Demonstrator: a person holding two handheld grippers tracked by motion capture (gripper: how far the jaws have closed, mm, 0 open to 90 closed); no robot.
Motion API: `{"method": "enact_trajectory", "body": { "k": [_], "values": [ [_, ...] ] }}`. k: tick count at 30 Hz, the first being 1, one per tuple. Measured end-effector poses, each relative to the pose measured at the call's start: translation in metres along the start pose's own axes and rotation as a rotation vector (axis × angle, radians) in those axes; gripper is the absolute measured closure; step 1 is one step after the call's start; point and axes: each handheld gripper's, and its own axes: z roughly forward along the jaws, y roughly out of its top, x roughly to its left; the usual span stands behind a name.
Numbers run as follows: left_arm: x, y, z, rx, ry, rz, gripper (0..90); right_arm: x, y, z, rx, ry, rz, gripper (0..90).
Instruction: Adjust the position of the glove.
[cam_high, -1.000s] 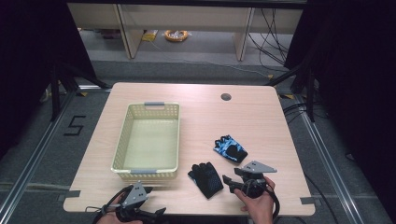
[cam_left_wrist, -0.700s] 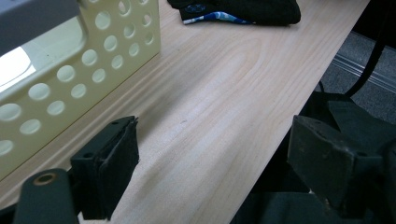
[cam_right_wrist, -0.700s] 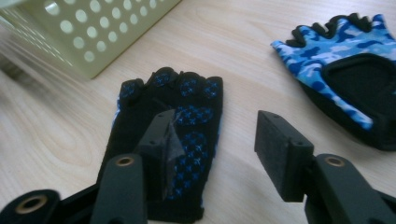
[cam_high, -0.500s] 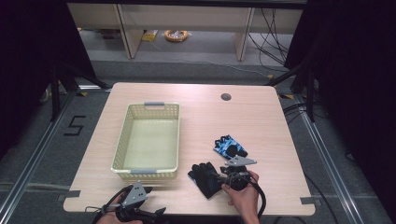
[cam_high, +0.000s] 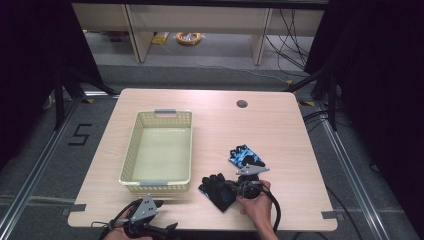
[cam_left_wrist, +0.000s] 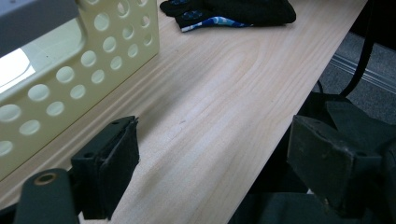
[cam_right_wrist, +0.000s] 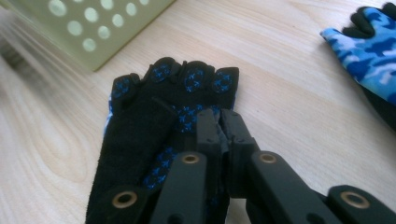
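A light wooden table (cam_high: 280, 130) with rounded corners stands on a grey floor. It has a small round hole (cam_high: 242, 104) near its far edge. Dark curtains hang on both sides. At the back are pale shelf legs, black cables and a yellow ring-shaped thing (cam_high: 188, 37) on the floor. A black mark like the number 5 (cam_high: 79, 134) is on the floor left of the table.

A pale yellow plastic basket with round holes and grey handles (cam_high: 131, 150) sits on the left half of the table.

The right gripper (cam_right_wrist: 219, 122) is low over the near right part of the table, held in the person's right hand (cam_high: 256, 206). Its two black jaws are pressed together on top of the black glove with little blue marks (cam_right_wrist: 154, 116), which lies flat just beside the basket's near right corner. I cannot tell if the jaws pinch any cloth. A second glove, blue camouflage with black fingertips (cam_high: 245, 156), lies near it, a bit farther back.

The left gripper (cam_left_wrist: 210, 158) is at the near left edge of the table, close to the basket. Its jaws are wide apart with nothing between them.
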Motion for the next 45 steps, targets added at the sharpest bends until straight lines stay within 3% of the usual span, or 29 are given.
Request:
{"method": "enact_trajectory", "body": {
  "k": [4, 6, 7, 9, 10, 12, 13, 14, 15, 19, 20, 21, 22, 24, 26, 27, 30, 33, 37, 38, 42, 45],
  "values": [
    [0.000, 0.001, -0.001, 0.011, -0.024, -0.039, 16.3, 0.003, 0.006, -0.006, -0.010, 0.027, -0.046, 89.1],
    [0.003, 0.001, -0.003, 0.029, -0.012, 0.006, 16.3, 0.008, 0.011, -0.012, -0.023, 0.060, -0.071, 89.3],
    [0.000, 0.001, -0.002, 0.017, -0.024, -0.034, 16.3, 0.009, 0.014, -0.016, -0.044, 0.071, -0.115, 89.4],
    [0.001, 0.001, -0.003, 0.022, -0.013, -0.015, 16.3, 0.017, 0.021, -0.026, -0.045, 0.096, -0.173, 89.4],
    [0.000, 0.000, -0.002, -0.004, -0.008, -0.014, 16.3, 0.019, 0.022, -0.029, -0.043, 0.097, -0.198, 89.4],
    [-0.001, 0.000, -0.001, -0.018, -0.007, -0.047, 16.3, 0.024, 0.024, -0.036, -0.050, 0.121, -0.230, 89.4],
    [0.000, 0.000, -0.002, -0.006, -0.006, -0.030, 16.3, 0.025, 0.025, -0.039, -0.049, 0.151, -0.259, 89.4],
    [-0.001, -0.001, 0.000, -0.023, -0.009, -0.056, 16.3, 0.026, 0.026, -0.043, -0.044, 0.157, -0.279, 89.4],
    [-0.001, 0.000, -0.001, -0.005, -0.018, -0.051, 16.3, 0.027, 0.027, -0.047, -0.028, 0.178, -0.312, 89.4],
    [-0.001, 0.000, -0.001, -0.005, -0.015, -0.046, 16.3, 0.021, 0.028, -0.054, -0.002, 0.219, -0.355, 89.4],
    [0.001, 0.000, -0.001, -0.017, -0.007, -0.021, 16.3, 0.020, 0.028, -0.057, 0.002, 0.218, -0.353, 89.4],
    [0.003, 0.001, -0.003, 0.021, -0.006, 0.006, 16.3, 0.017, 0.028, -0.059, 0.004, 0.233, -0.374, 89.4],
    [0.004, 0.001, -0.003, 0.029, -0.007, 0.008, 16.3, 0.016, 0.028, -0.060, 0.009, 0.240, -0.378, 89.4],
    [0.002, 0.000, -0.002, 0.018, -0.014, -0.033, 16.3, 0.013, 0.028, -0.059, 0.010, 0.263, -0.400, 89.3],
    [0.002, 0.000, -0.002, 0.015, 0.004, 0.003, 16.3, 0.009, 0.029, -0.056, 0.030, 0.303, -0.429, 89.4],
    [0.000, 0.000, 0.000, -0.009, 0.002, -0.026, 16.3, 0.007, 0.029, -0.054, 0.049, 0.310, -0.436, 89.3],
    [0.000, 0.000, 0.000, -0.007, -0.002, -0.024, 16.3, -0.004, 0.034, -0.037, 0.100, 0.351, -0.469, 89.3],
    [0.002, 0.000, 0.000, 0.004, -0.002, -0.006, 16.3, -0.011, 0.035, -0.026, 0.124, 0.345, -0.471, 89.1],
    [-0.001, -0.001, 0.001, -0.013, -0.007, -0.049, 16.3, -0.022, 0.035, -0.008, 0.183, 0.336, -0.492, 87.5],
    [0.002, 0.000, -0.001, 0.020, -0.004, 0.004, 16.3, -0.023, 0.035, -0.006, 0.189, 0.329, -0.491, 86.6],
    [0.001, 0.000, -0.001, 0.012, 0.002, -0.009, 16.3, -0.024, 0.033, -0.004, 0.214, 0.294, -0.479, 75.5],
    [0.000, 0.000, -0.001, 0.012, 0.001, -0.021, 16.3, -0.025, 0.035, -0.011, 0.181, 0.269, -0.471, 67.3]
  ]
}}
